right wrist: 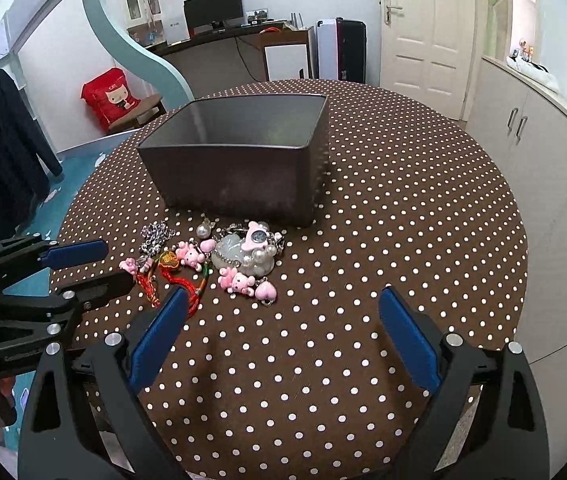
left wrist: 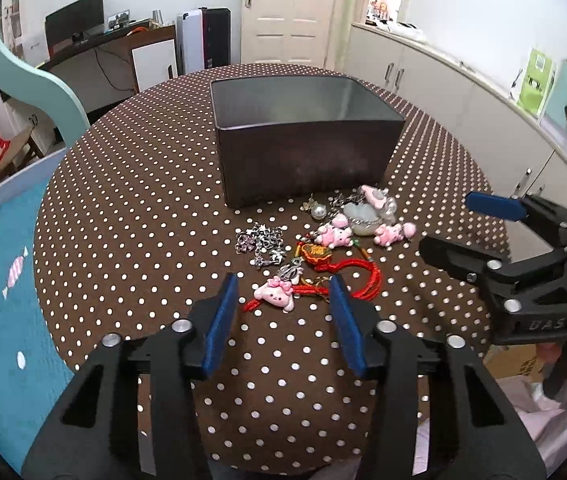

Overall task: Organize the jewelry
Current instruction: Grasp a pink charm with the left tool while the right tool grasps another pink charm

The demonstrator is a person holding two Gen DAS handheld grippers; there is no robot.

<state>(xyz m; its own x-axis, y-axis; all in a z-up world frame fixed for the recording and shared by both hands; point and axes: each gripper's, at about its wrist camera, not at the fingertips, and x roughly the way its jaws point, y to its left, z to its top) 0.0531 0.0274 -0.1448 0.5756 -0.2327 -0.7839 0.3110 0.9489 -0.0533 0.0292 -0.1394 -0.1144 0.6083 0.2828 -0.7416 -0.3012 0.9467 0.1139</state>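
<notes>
Two grippers: left gripper [left wrist: 283, 284] with blue pads spread moderately, holding nothing, low over the near end of the pile; right gripper [right wrist: 283, 300] spread wide, holding nothing, set back from the pile.
Jewelry pile [left wrist: 315, 240]: loose heap on the table just in front of the box's near wall, long axis running from the near pink charm up toward the box's right corner.
Pink bunny charm [left wrist: 275, 293]: nearest piece, face up, lying between the left pads' tips.
Red cord tassel [left wrist: 347, 272]: looped, strung out rightward past the right pad's tip.
Silver chain [left wrist: 261, 242]: bunched at the pile's left edge.
Pearl and pale jade piece [right wrist: 243, 258]: at the far end, a small pink watch face [right wrist: 257, 236] on top, close to the box wall.
Pink piglet charms [right wrist: 237, 280]: at the pile's near right side, a pink heart [right wrist: 266, 291] beside them.
Box [left wrist: 303, 140]: dark, rectangular, open-topped, long side facing the grippers, nothing seen inside.
Surface: round table [right wrist: 403, 240], brown cloth with white dots.
Room: white door [right wrist: 423, 28], white cabinets [right wrist: 543, 140], desk with monitor [right wrist: 213, 8], red cushion [right wrist: 109, 94] on a chair.
</notes>
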